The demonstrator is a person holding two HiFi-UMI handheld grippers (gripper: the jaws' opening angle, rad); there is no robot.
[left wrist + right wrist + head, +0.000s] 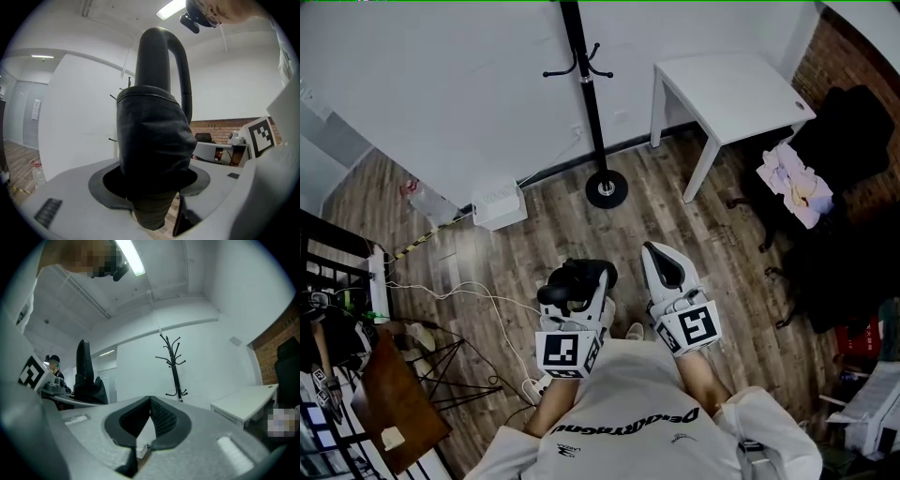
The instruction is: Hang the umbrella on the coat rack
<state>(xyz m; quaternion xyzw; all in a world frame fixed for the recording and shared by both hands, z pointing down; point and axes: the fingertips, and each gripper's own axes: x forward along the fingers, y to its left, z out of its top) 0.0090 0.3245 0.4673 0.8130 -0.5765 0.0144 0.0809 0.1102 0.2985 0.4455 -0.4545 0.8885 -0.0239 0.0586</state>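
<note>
Umbrella (154, 140), folded, is clamped in the left gripper (578, 292), crook handle uppermost, well apart from the coat rack (589, 94) by the wall; the right gripper (150, 420) is closed on nothing. Risks: the jaws bear on soft fabric, so the umbrella may slip or twist in transit. A misjudged crook could also miss a hook or rock the slim rack.

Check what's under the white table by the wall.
Between the table's legs, only wood floor and dark baseboard show. Its top hides the rest beneath it.
</note>
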